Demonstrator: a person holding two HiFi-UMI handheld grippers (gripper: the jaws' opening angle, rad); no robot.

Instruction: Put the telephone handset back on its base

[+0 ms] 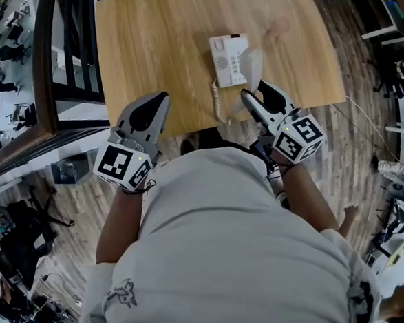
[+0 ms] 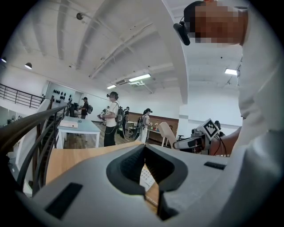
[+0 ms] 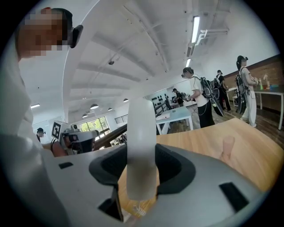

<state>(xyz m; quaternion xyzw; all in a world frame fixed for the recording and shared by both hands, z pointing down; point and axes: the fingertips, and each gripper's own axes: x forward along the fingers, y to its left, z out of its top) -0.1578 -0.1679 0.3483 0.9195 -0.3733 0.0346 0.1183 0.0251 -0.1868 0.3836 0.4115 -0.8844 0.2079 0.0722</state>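
Handset [image 3: 141, 142] (upright) between right gripper [image 1: 256, 91] jaws

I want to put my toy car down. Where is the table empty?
The wood left of the phone base, up to the left edge of the table, is bare, and so is the strip beyond it. It is crowded in front and right of the base: coiled cord, handset, right gripper. The left gripper hangs over the near edge.
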